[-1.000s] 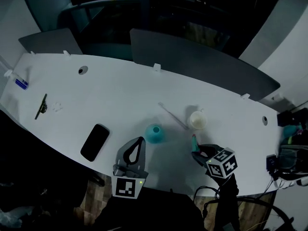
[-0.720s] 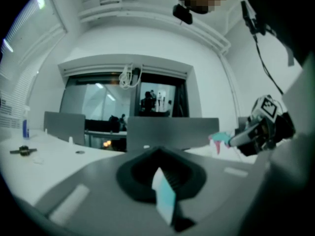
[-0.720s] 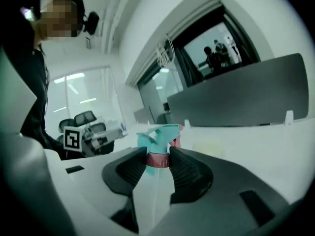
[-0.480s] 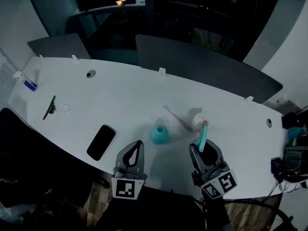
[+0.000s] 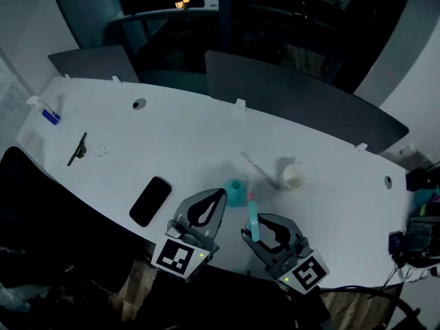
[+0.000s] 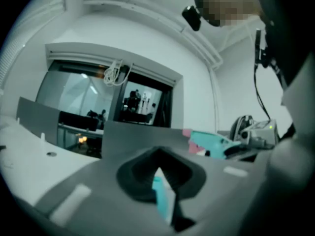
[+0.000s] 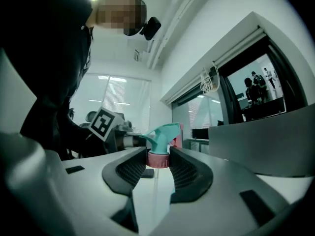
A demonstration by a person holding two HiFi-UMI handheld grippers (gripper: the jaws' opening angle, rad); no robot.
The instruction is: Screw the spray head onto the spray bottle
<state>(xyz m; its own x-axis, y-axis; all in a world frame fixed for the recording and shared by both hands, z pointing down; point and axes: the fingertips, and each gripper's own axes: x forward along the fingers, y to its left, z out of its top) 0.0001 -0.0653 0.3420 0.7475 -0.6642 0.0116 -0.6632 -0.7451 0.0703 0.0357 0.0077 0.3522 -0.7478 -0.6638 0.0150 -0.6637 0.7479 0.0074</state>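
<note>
A teal spray bottle (image 5: 236,191) without its head stands on the white table (image 5: 179,136), partly hidden behind my left gripper (image 5: 219,196). That gripper is shut with nothing in it, and its tips hover just in front of the bottle. Through its closed jaws (image 6: 158,154) a strip of the teal bottle (image 6: 162,196) shows. My right gripper (image 5: 248,232) is shut on the pink collar of the teal spray head (image 5: 253,216), held up off the table to the right of the bottle. The pads (image 7: 183,170) squeeze the spray head's collar (image 7: 158,160), with its nozzle (image 7: 165,132) above it.
A white cup (image 5: 293,177) stands right of the bottle, with a thin clear tube (image 5: 260,171) lying beside it. A black phone (image 5: 150,201) lies to the left near the front edge. A dark pen-like item (image 5: 77,148) and a small blue item (image 5: 49,116) lie far left.
My right gripper has lifted the spray head from near the cup, turned and carried it left to the bottle. The left gripper has risen a little and moved closer to the bottle.
</note>
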